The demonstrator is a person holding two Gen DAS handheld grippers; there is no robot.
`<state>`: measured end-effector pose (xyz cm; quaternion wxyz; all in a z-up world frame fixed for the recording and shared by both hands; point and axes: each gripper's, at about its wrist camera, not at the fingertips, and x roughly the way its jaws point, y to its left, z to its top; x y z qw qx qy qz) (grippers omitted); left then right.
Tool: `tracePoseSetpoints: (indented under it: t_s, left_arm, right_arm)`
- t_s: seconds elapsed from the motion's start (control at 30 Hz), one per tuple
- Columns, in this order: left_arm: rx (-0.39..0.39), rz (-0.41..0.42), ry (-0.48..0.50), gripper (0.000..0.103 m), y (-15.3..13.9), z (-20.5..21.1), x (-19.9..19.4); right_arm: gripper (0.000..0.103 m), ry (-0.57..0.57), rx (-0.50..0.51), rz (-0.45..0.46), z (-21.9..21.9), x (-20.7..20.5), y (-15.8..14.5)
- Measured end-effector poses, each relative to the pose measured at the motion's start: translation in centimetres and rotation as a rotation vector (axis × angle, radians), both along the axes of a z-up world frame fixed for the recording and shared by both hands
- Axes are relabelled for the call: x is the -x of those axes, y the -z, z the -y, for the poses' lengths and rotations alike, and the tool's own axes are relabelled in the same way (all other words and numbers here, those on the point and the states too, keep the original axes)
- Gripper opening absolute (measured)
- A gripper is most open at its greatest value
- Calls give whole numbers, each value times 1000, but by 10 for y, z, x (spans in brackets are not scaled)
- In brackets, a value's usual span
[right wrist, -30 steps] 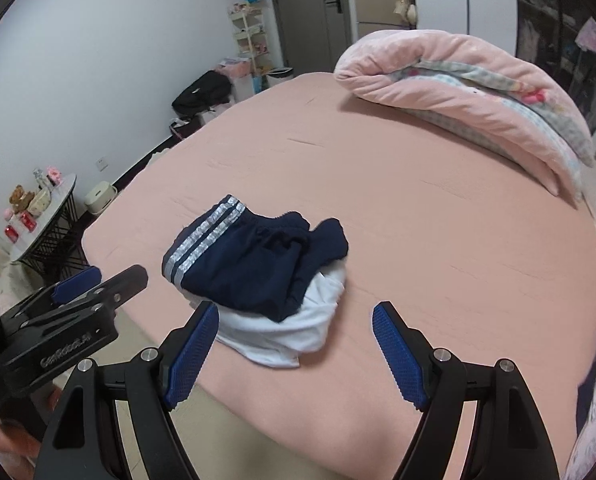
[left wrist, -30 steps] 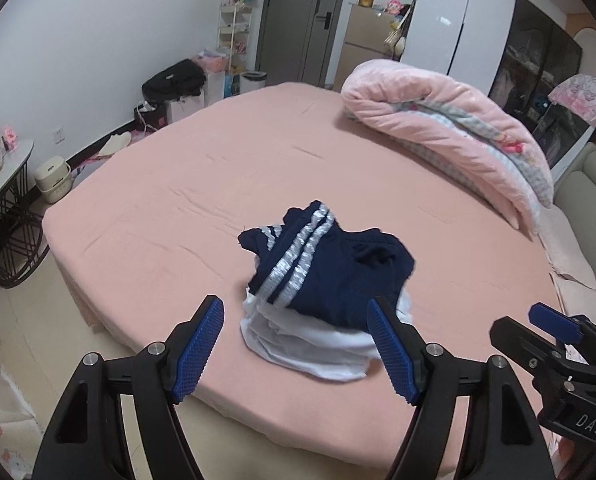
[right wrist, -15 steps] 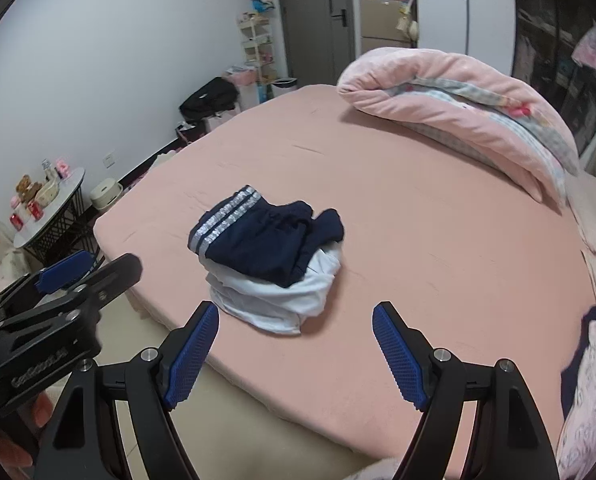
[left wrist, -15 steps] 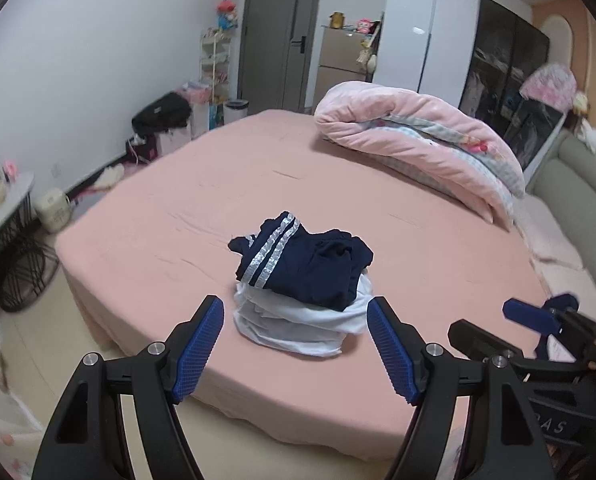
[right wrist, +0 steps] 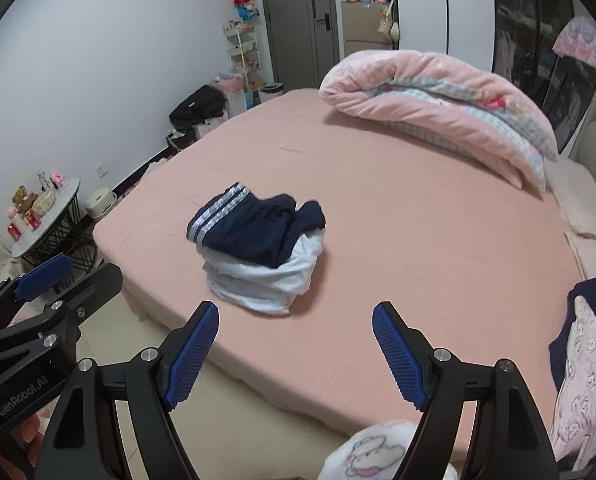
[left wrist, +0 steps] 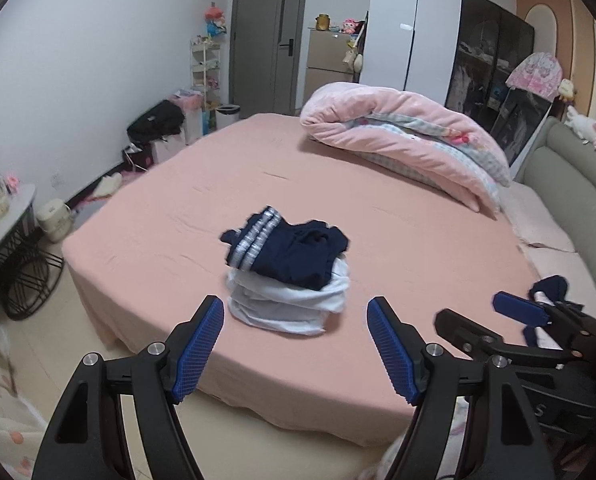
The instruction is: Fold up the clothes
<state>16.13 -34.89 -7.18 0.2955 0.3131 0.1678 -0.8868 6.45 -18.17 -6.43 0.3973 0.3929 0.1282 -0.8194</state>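
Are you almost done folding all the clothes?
Partly. Done: the navy shorts sit folded on the folded white garment on the bed. In hand: nothing; the left gripper and right gripper are open. Left: the navy printed garment lies unfolded at the bed's edge.

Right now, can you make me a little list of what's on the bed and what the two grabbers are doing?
bed: pink sheet
folded pile: navy garment with white stripes on top of white garment, near the bed's front edge
quilt: pink, rolled up at the far side
unfolded clothes: dark piece with a pink printed one, at the right edge
left gripper: open, holding nothing
right gripper: open, holding nothing
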Motion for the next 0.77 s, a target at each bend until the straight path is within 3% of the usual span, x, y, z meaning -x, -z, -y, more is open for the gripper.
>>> tracePoseSetpoints:
  t_s: [0.27, 0.47, 0.77]
  left_arm:
    - [-69, -3, 1, 73, 0, -8, -3]
    - [-32, 38, -17, 73, 0, -17, -5]
    - [-38, 67, -13, 73, 6, -22, -12]
  right_arm:
    - [79, 5, -13, -32, -8, -6, -5]
    - [79, -6, -20, -28, -6, -7, -4]
    - [79, -15, -31, -9, -6, -8, -1]
